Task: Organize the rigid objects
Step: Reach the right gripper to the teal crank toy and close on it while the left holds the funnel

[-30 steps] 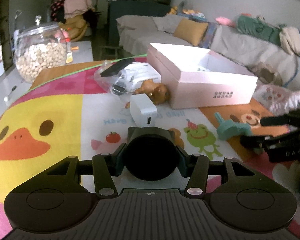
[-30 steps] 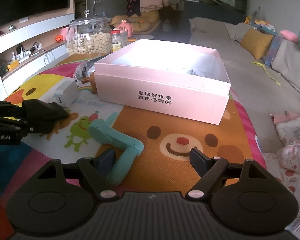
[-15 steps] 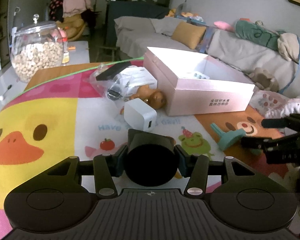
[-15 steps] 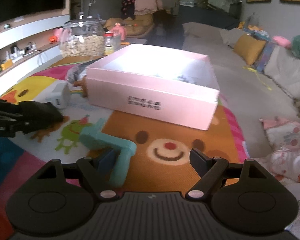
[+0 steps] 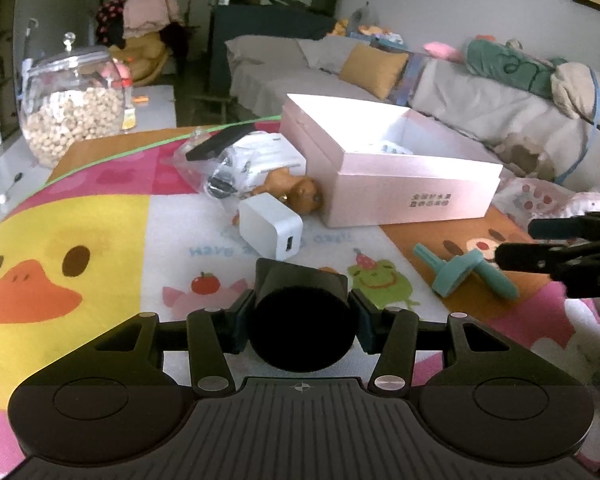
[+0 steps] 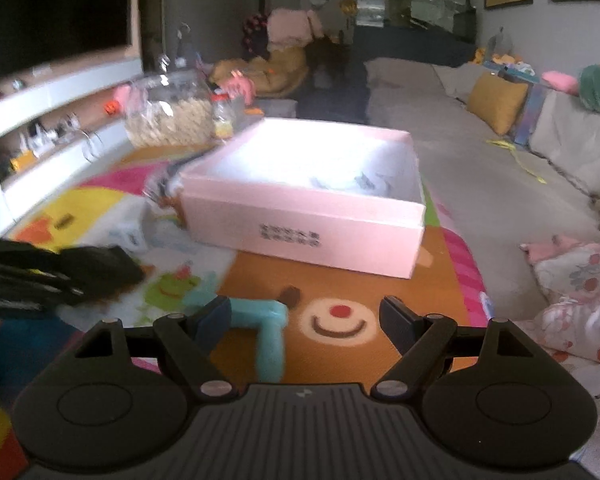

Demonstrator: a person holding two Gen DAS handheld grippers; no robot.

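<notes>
left gripper [image 5: 302,312] nearest in the left wrist view, fingers [image 5: 242,320] clamped on a black cylindrical object [image 5: 302,324], pads pressed to both its sides, held above the colourful cartoon-printed play mat [image 5: 100,280]. right gripper [image 6: 306,320] low in the right wrist view, fingers [image 6: 398,322] spread wide, gripping nothing; teal plastic t-shaped piece [image 6: 266,332] lying on the mat between them, close beside the left-hand finger, contact too blurred to tell. same teal piece [image 5: 466,274] in the left wrist view resting on the mat just before the right gripper's dark fingertips [image 5: 556,246].

further out, a white cube-shaped charger [image 5: 270,226] on the mat, usb port facing the camera. just behind it a small brown toy figure [image 5: 296,192], lying against the side of the open pink cardboard box [image 5: 404,196]. left of the figure a clear plastic bag of white and dark items [image 5: 240,160]. box upright on the mat, printed characters on its near wall, a few small pale items inside, too small to identify.

beyond the mat's far left edge, a large clear glass jar of pale round pieces [image 5: 70,108]. at the back, a grey sofa [image 5: 480,108] with a mustard-yellow cushion [image 5: 374,66].
</notes>
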